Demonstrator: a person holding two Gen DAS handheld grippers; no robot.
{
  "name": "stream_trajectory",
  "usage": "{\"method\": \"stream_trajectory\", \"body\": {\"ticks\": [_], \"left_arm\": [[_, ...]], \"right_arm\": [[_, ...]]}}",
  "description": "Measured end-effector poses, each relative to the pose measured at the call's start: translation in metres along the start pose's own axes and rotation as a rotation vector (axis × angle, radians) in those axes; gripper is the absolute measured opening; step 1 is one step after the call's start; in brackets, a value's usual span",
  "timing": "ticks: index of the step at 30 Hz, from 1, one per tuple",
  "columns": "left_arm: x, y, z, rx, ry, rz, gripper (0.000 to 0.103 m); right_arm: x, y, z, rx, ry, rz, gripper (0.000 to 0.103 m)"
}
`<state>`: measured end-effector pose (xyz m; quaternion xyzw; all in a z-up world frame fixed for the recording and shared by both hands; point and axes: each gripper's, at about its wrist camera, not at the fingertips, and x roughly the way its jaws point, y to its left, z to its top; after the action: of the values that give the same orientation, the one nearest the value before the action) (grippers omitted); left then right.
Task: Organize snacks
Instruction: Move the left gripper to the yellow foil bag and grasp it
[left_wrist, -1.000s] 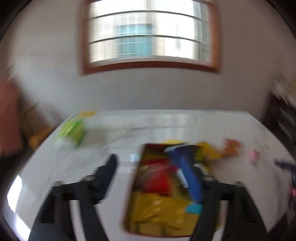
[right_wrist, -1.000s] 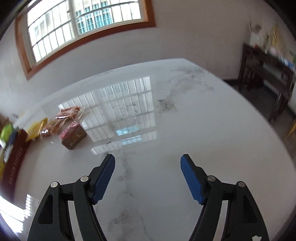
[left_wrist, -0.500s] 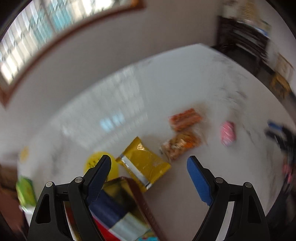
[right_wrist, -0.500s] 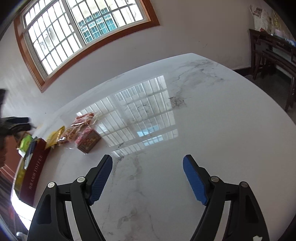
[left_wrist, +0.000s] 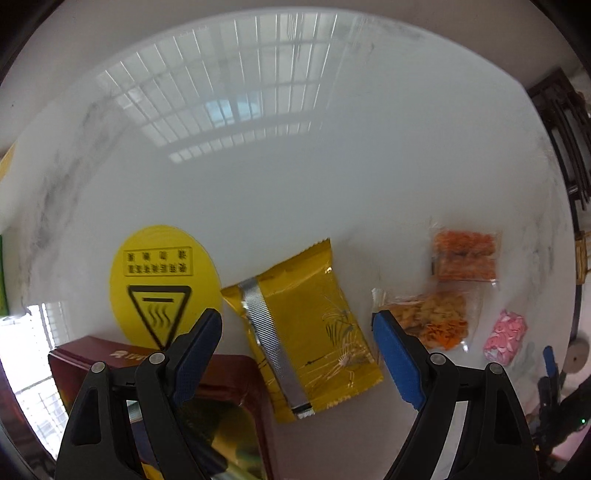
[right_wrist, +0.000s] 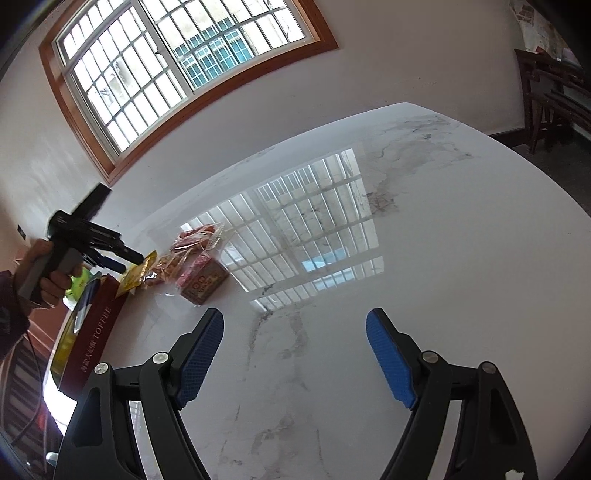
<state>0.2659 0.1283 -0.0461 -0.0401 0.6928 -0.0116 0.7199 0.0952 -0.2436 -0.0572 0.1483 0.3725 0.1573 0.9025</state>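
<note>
My left claw (left_wrist: 297, 354) hangs apart over the flat yellow foil snack packet (left_wrist: 306, 332), gripping nothing; that packet lies on the glossy white marble bench (left_wrist: 295, 166), touching the dark red toffee box (left_wrist: 229, 373)'s far right corner. My right claw (right_wrist: 295, 358) is empty, jaws opening, above bare bench with wide room ahead to the far edge.

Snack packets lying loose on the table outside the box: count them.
4: a yellow packet between the left tongs' fingers, two clear orange-filled packets to its right, a pink packet farthest right. Others may be hidden.
</note>
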Motion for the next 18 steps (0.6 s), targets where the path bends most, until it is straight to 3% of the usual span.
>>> {"method": "stream_trajectory", "body": {"ticks": [5,8,10,12,16,18], "left_arm": [[0.019,-0.007,-0.001,-0.016,0.056,-0.005,0.084],[0.022,-0.010,-0.003,-0.017,0.052,0.042,0.083],[0.020,-0.015,-0.006,-0.033,0.018,0.058,0.078],[0.015,-0.021,-0.007,-0.039,-0.027,0.059,0.057],[0.010,-0.029,-0.015,-0.028,-0.091,0.080,0.057],[0.002,-0.031,-0.021,-0.040,-0.142,0.055,0.057]], "right_arm": [[0.000,0.000,0.000,0.000,-0.003,0.010,0.082],[0.001,-0.002,0.002,0.004,0.001,0.011,0.082],[0.002,-0.002,0.002,0.005,0.003,0.010,0.083],[0.002,-0.002,0.002,0.007,0.002,0.011,0.083],[0.002,-0.003,0.002,0.011,0.005,0.006,0.083],[0.001,-0.003,0.002,0.015,0.004,0.005,0.084]]}}
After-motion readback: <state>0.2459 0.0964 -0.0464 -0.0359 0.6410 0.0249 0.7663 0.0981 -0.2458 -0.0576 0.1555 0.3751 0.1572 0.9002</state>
